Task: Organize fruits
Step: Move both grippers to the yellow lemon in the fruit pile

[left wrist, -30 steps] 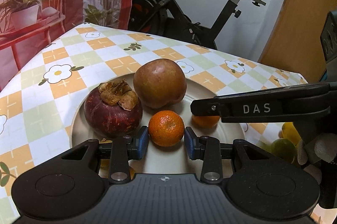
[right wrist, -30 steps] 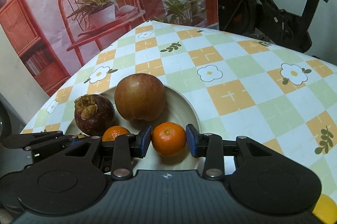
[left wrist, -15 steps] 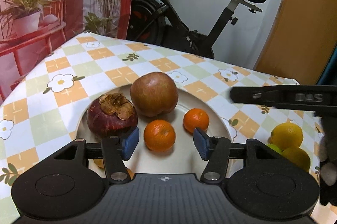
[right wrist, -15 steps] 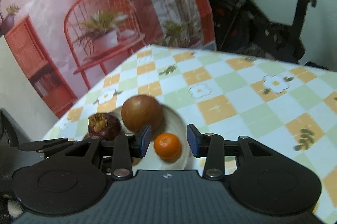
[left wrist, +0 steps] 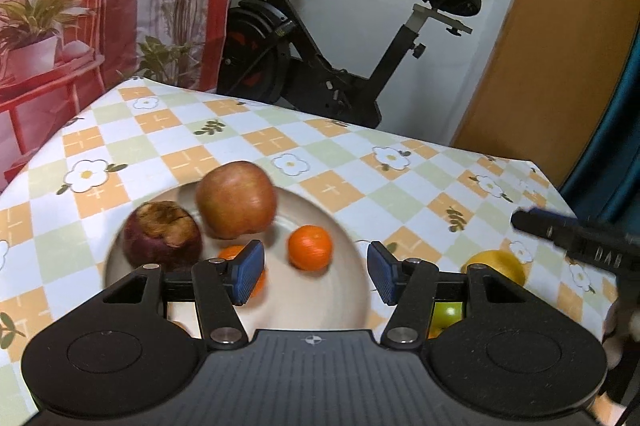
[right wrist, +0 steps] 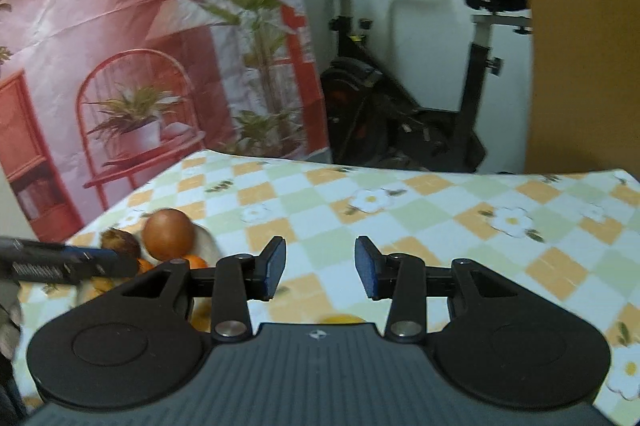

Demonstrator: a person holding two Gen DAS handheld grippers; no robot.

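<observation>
Two mandarins (left wrist: 310, 248) are now left on the plate (left wrist: 320, 306), low in the frame's centre beside the apple (left wrist: 236, 199) and mangosteen (left wrist: 162, 236); a second ago each was clasped. The left gripper (left wrist: 316, 276) is seen spread wide and empty; the right gripper (right wrist: 320, 268) likewise, withdrawn over bare cloth; both placements are judged done, and the lemon (left wrist: 496, 266) at right is likely next.

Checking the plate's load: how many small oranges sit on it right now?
2 visible: one small orange mid-plate, another small orange partly behind the left gripper finger. More may be hidden.
</observation>
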